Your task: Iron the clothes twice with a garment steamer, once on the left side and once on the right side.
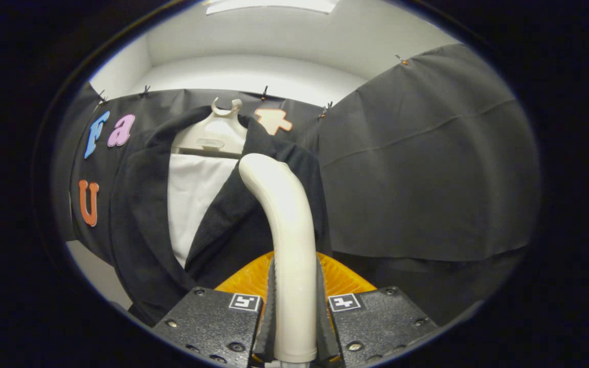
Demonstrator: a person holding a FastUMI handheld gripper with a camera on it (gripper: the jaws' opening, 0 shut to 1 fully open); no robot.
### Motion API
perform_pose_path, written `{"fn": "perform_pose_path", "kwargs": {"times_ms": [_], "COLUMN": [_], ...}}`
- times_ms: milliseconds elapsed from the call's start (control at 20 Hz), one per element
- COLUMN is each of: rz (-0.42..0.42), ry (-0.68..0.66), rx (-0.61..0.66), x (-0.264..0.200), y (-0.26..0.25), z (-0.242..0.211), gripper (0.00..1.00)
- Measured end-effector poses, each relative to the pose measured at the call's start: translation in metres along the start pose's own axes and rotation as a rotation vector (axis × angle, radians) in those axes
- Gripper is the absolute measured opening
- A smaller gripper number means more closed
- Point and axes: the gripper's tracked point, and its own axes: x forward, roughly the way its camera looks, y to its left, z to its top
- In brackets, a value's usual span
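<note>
Gripper closed on the garment steamer: both fingers press the pale handle from either side. Handle rises from between the fingers, then bends forward and left; its rounded head sits against the black jacket, on the lapel to the right of the front opening, just below the collar.

Jacket hangs on a pale hanger against the booth's cloth wall. Front stands open, white panel showing between the lapels. Left lapel edge runs free, well apart from the steamer head. Bare cloth wall to the right of the jacket's shoulder gives open room. An orange ribbed part shows just behind the fingers.
</note>
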Motion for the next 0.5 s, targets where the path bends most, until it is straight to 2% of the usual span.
{"fn": "perform_pose_path", "kwargs": {"times_ms": [500], "rz": [-0.027], "ry": [0.076], "rx": [-0.012], "x": [-0.011], "y": [-0.004], "z": [-0.046], "gripper": [0.35]}}
